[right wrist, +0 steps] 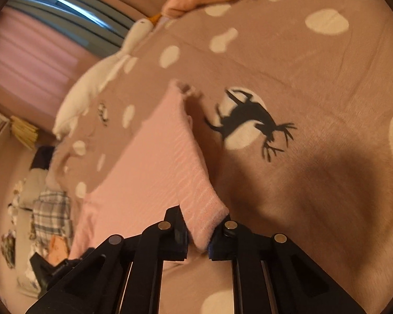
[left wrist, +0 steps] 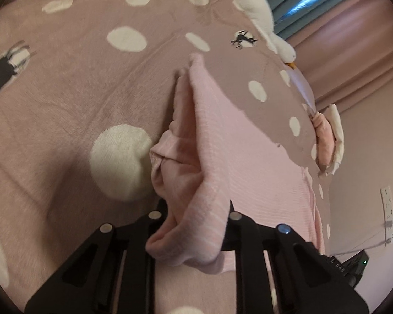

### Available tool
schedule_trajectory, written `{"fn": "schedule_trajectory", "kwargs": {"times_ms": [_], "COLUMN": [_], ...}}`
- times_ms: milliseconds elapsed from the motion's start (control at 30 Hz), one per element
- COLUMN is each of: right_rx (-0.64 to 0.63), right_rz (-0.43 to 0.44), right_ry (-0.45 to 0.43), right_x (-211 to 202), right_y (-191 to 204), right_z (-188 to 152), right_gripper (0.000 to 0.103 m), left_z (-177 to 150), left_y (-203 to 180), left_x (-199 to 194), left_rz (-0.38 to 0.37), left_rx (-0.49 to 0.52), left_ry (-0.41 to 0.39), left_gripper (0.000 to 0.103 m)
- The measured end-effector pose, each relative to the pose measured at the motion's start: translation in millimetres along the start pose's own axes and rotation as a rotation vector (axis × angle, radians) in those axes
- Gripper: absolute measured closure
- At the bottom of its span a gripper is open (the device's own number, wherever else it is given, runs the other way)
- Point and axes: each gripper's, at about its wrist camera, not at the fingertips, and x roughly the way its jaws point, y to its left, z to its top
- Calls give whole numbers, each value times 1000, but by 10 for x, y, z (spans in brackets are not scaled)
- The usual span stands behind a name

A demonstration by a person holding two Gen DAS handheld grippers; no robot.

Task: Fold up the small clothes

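Note:
A small pink ribbed garment [left wrist: 222, 141] lies on a mauve blanket [left wrist: 65, 99] with white spots. In the left wrist view my left gripper [left wrist: 199, 222] is shut on a bunched edge of the garment, and folds of cloth bulge out over the black fingers [left wrist: 157, 214]. The right wrist view shows the same pink garment [right wrist: 157, 157] running away from the camera. There my right gripper [right wrist: 200, 235] is shut on the garment's near corner, which is pinched between the two black pads. The other gripper's black body [right wrist: 52, 269] shows at the lower left.
A white goose plush [left wrist: 259, 13] lies along the blanket's far edge. A pile of folded pink and cream clothes [left wrist: 327, 141] sits at the bed's side. Pink curtains [left wrist: 353, 39] and a wall socket [left wrist: 387, 209] lie beyond. Checked cloth [right wrist: 52, 214] lies off the bed.

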Motion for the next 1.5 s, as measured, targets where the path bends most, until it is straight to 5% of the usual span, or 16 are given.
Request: {"fn": "schedule_trajectory", "kwargs": {"times_ms": [400, 1033, 1500], "right_rx": [-112, -130, -199], "right_rz": [-9, -157, -163], "right_ry": [-25, -20, -74], "right_x": [-857, -825, -896], "right_y": [14, -179, -18], "right_z": [-425, -793, -823], "right_gripper": [92, 92, 92], "left_z": [-760, -1304, -1329], "left_y": [70, 361, 455], "left_x": [-731, -753, -1036], "left_rz": [-30, 66, 146], "left_rx": [59, 130, 197], "left_ry": [39, 78, 33], "left_gripper": [86, 76, 45]}}
